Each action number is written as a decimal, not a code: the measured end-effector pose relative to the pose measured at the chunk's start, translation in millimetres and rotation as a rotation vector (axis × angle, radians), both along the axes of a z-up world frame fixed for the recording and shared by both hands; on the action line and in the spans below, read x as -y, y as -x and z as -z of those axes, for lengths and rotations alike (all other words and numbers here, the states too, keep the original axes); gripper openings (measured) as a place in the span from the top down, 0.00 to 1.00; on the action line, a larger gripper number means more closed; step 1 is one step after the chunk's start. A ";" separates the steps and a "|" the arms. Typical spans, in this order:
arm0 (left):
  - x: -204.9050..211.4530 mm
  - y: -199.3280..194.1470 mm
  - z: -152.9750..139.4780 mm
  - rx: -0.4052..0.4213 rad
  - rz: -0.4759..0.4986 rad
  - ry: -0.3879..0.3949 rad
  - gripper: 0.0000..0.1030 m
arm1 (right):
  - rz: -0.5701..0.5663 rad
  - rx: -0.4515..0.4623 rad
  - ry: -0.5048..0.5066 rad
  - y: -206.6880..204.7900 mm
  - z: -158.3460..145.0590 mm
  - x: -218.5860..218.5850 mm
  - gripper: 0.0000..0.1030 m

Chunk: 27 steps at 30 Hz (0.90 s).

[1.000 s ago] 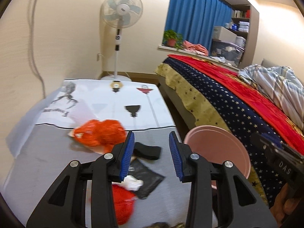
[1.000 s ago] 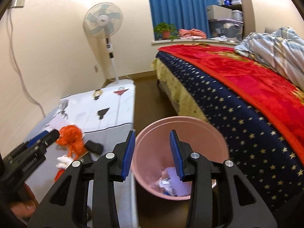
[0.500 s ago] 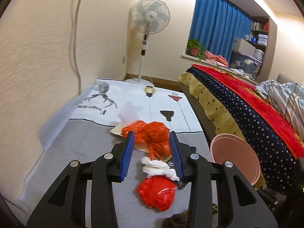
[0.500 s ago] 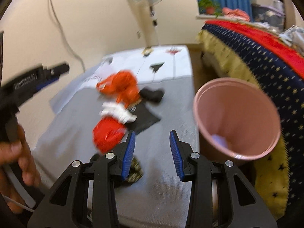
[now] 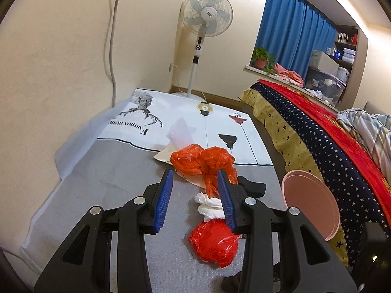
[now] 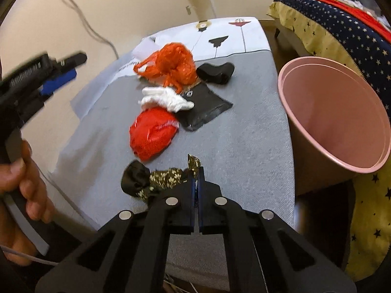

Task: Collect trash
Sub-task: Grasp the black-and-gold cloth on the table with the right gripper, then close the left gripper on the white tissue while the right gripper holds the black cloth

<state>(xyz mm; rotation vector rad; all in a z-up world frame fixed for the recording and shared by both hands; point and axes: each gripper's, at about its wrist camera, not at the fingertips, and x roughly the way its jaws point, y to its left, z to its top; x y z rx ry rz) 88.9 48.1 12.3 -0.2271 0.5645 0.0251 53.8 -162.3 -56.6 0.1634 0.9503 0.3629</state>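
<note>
The left gripper (image 5: 195, 195) hangs over the grey table (image 5: 117, 185) with its jaws apart and nothing between the pads, the orange bag (image 5: 202, 161) just ahead at twelve o'clock, white tissue (image 5: 210, 202) and the red bag (image 5: 215, 241) below it toward six. Over to the right gripper (image 6: 195, 183): half a second back its jaws stood apart above the table, and now they have just snapped closed, clenched on the flowered dark cloth scrap (image 6: 158, 178) at the table's near edge, which trails off toward nine o'clock. That looks like the next piece of trash secured and ready to carry. At three o'clock waits the pink bin (image 6: 305, 73), beside the table; the part of its inside that shows looks bare, its bottom out of sight.
</note>
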 end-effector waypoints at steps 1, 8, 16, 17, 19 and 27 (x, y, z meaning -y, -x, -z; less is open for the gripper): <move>0.2 -1.6 1.7 -0.004 0.000 0.002 0.63 | 0.011 0.013 0.000 -0.8 -3.5 2.1 0.98; 6.9 -15.5 19.7 -0.046 0.012 0.009 0.63 | 0.177 0.105 0.013 -20.7 -21.3 34.0 0.98; 19.1 -35.4 42.6 -0.099 0.039 0.012 0.63 | 0.228 0.123 0.036 -40.4 -18.6 43.5 0.98; 20.1 -37.4 45.0 -0.104 0.042 0.012 0.63 | 0.229 0.124 0.036 -42.7 -18.2 43.8 0.98; 22.7 -42.7 50.8 -0.119 0.049 0.015 0.63 | 0.232 0.120 0.032 -45.6 -17.8 43.8 0.98; 34.4 -60.8 72.4 -0.198 0.075 0.030 0.45 | 0.232 0.110 0.026 -53.9 -13.5 43.4 0.98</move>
